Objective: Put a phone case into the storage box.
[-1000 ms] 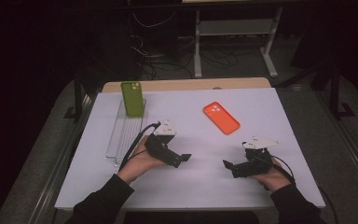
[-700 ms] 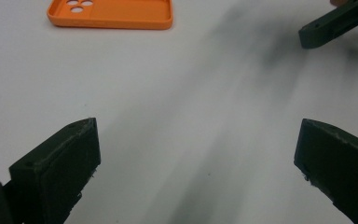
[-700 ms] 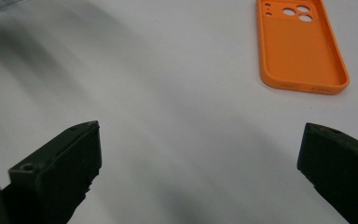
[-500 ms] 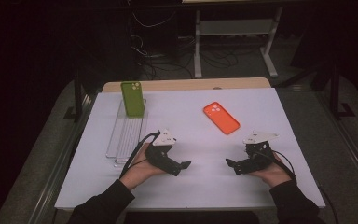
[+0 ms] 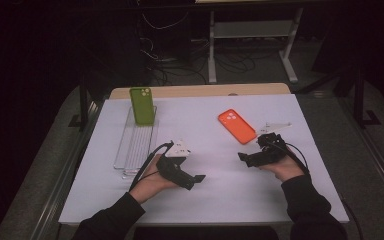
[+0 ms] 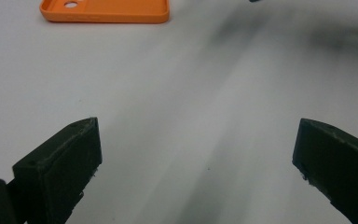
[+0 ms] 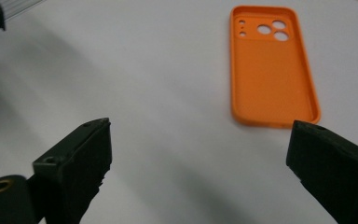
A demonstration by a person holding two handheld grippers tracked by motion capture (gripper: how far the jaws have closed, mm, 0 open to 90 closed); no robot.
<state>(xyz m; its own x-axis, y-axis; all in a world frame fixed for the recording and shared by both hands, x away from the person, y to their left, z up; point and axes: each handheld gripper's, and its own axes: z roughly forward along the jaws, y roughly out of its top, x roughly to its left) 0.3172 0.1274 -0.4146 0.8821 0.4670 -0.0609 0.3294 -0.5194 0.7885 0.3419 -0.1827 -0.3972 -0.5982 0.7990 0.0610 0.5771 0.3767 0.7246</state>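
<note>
At the left of the table [image 5: 105,200], a clear ribbed tray [image 5: 136,145] lies lengthwise, and a green phone case [image 5: 142,105] stands upright in its far end; the rest of the tray holds nothing that can be made out. Just right of the tray, the left gripper [image 5: 198,179] rests low over the white surface, its jaws spread wide with only bare table between them, as the left gripper view confirms [image 6: 196,154]. That view catches the near edge of the orange phone case [image 6: 105,10] well ahead of the jaws, apart from them.

Further right, the orange phone case [image 5: 236,126] lies flat on the table, open side up. The right gripper [image 5: 242,157] hovers near it, just on the person's side, not touching. Its jaws have just been closing slightly yet stand wide, nothing between them. The right gripper view [image 7: 198,158] shows what the high view cannot: the case's hollow interior and camera cut-outs [image 7: 272,70], with the case's near corner just beyond the right-hand jaw.
</note>
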